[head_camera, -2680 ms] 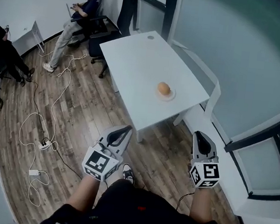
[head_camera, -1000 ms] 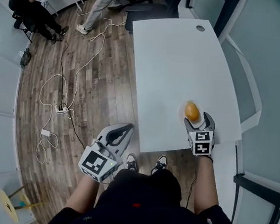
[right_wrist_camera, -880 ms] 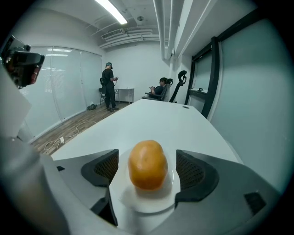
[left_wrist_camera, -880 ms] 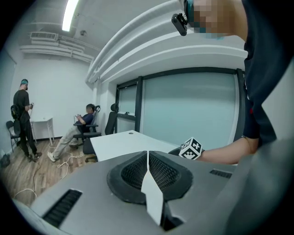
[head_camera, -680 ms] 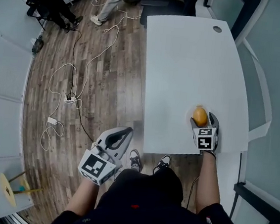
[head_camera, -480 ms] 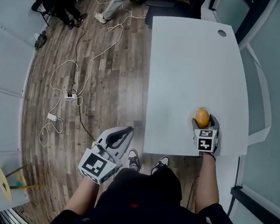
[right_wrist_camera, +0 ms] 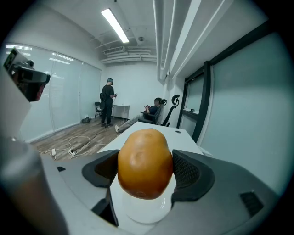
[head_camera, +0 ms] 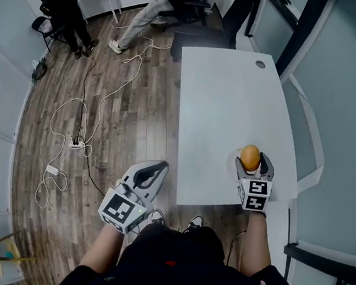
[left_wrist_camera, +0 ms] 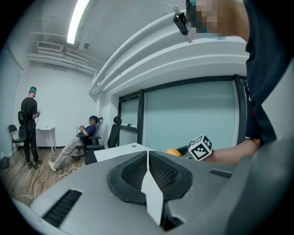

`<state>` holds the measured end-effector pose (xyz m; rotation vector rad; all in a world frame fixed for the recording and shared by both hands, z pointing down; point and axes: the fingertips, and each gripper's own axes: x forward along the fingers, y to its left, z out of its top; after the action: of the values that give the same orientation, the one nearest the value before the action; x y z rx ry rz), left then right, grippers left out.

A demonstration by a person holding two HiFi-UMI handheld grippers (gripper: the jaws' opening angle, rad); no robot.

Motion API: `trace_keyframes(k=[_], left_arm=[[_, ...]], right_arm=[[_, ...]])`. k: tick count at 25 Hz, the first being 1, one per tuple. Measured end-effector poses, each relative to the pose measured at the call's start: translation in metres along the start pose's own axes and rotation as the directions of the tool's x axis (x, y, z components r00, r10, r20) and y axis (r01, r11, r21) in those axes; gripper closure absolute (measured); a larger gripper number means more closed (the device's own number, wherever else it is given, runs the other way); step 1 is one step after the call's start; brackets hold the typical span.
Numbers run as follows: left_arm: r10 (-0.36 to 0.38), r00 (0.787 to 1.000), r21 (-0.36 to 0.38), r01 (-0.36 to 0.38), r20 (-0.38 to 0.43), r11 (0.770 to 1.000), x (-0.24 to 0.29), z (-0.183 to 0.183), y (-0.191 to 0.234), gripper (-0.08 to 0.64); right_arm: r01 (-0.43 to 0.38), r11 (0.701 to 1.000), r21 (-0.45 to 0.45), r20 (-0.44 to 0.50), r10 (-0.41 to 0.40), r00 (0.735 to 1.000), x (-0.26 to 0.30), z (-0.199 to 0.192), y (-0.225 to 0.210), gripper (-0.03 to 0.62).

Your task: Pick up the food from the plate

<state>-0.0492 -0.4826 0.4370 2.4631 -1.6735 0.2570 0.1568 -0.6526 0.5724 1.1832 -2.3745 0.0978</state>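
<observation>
The food (right_wrist_camera: 145,163) is a smooth, egg-shaped lump, golden brown with a faint dent near its top. It sits between the jaws of my right gripper (head_camera: 253,165), which are closed against its two sides. Directly under it is a small white plate (right_wrist_camera: 138,209); I cannot tell whether the food touches it. The plate stands near my end of the white table (head_camera: 221,92), toward its right edge. My left gripper (left_wrist_camera: 148,167) hangs over the wood floor (head_camera: 115,138), left of the table, its jaws pressed together on nothing.
</observation>
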Motion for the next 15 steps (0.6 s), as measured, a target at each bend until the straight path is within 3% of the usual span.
trace_keyframes(k=[7,15], left_arm=[[-0.053,0.993,0.037,0.049,0.104,0.998,-0.021,0.045,0.002,0.531],[-0.081,0.977,0.06,0.071,0.195,0.996,-0.052,0.079,0.007,0.531]], right_arm=[[0.048,0.999,0.009,0.148,-0.049,0.988,-0.067,0.081,0.016,0.222],[0.038,0.999,-0.025,0.304,-0.029,0.952,-0.146,0.153,0.065,0.222]])
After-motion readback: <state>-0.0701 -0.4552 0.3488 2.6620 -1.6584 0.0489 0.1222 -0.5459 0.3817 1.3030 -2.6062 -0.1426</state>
